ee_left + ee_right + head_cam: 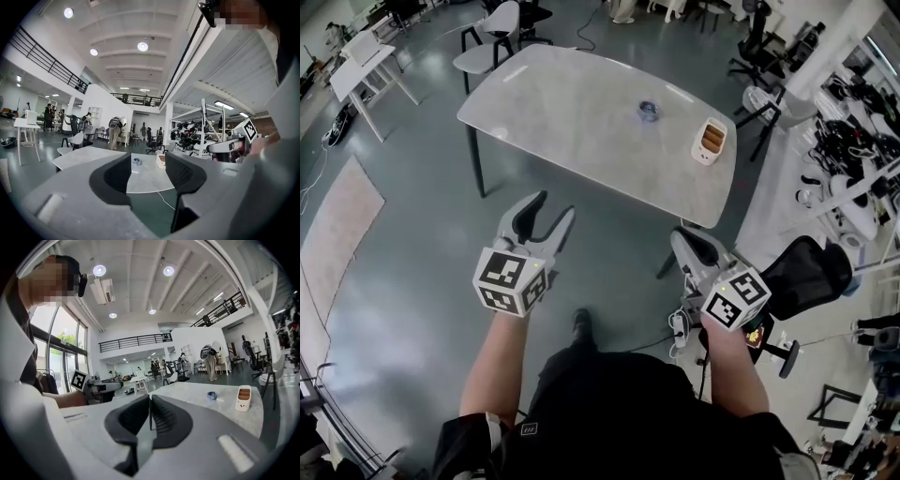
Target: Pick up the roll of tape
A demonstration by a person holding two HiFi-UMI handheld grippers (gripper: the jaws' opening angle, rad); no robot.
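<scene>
On table point(572, 131), tape roll point(649, 111), L tool point(557, 204) wide, R tool point(679, 237) closed.

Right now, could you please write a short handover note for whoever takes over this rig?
Left gripper: open and empty, held in the air short of the table.
Right gripper: shut and empty, also short of the table.
Roll of tape: lies on the table toward its far side, near a white box but apart from it.
Done: nothing yet; the tape is untouched.
Left: step up to the table, put open jaws around the tape, close and lift.
</scene>
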